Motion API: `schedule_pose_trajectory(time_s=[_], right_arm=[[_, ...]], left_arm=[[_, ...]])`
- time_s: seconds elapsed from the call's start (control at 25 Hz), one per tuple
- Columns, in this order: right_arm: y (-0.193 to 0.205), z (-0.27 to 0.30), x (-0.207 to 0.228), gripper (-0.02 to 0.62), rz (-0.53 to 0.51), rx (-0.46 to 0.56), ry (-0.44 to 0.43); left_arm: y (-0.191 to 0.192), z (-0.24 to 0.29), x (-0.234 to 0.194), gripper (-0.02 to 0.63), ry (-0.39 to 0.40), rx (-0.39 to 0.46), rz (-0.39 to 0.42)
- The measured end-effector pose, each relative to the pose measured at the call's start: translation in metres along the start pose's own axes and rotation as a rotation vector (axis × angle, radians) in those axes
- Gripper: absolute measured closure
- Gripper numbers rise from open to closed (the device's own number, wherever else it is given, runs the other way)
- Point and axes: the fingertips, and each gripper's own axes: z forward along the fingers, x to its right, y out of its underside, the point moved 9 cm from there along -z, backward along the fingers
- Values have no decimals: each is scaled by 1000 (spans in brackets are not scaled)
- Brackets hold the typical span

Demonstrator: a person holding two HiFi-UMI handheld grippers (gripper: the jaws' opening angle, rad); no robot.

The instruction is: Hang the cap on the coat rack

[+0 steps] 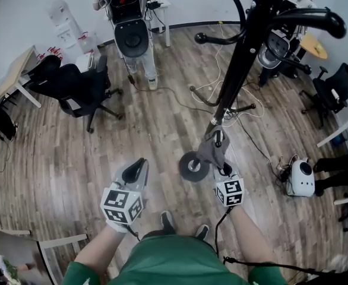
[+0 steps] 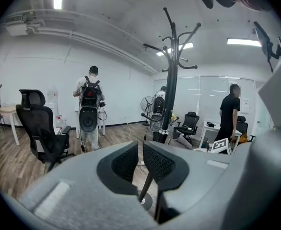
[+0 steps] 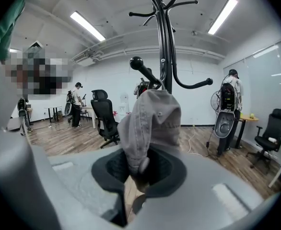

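Observation:
The black coat rack [image 1: 243, 46] rises from its round base [image 1: 193, 166] straight ahead of me; its pole and curved hooks also fill the right gripper view [image 3: 163, 47]. A grey cap [image 1: 214, 148] hangs in front of the lower pole. My right gripper [image 1: 221, 162] is shut on the cap's [image 3: 152, 123] lower end, the fabric squeezed between both pads [image 3: 138, 169]. Whether the cap rests on a hook is hidden. My left gripper [image 1: 139, 164] hovers left of the base, shut and holding nothing [image 2: 141, 159], pointing toward the rack [image 2: 171, 90].
A black office chair [image 1: 79, 88] stands at the left, and a person with a backpack [image 1: 129, 16] beyond it. Cables trail on the wood floor around the rack. A white device [image 1: 299, 178] sits on the floor at right, near more chairs [image 1: 340, 86] and desks.

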Motion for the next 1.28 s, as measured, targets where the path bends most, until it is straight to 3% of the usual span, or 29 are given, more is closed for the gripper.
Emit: schedule_pose_trajectory(time_s=[0.24, 0.4, 1.04, 1.28], right_arm=[[3, 0, -4, 446, -23, -43, -34], [2, -8, -7, 416, -45, -48, -57], [-26, -99, 27, 427, 36, 55, 11], [-61, -145, 46, 477, 69, 187, 50]], left_arm=[[3, -8, 3, 566, -18, 1, -13], [4, -12, 7, 566, -24, 2, -18], [1, -10, 55, 566, 11, 50, -28], [-6, -7, 83, 566, 26, 88, -17]])
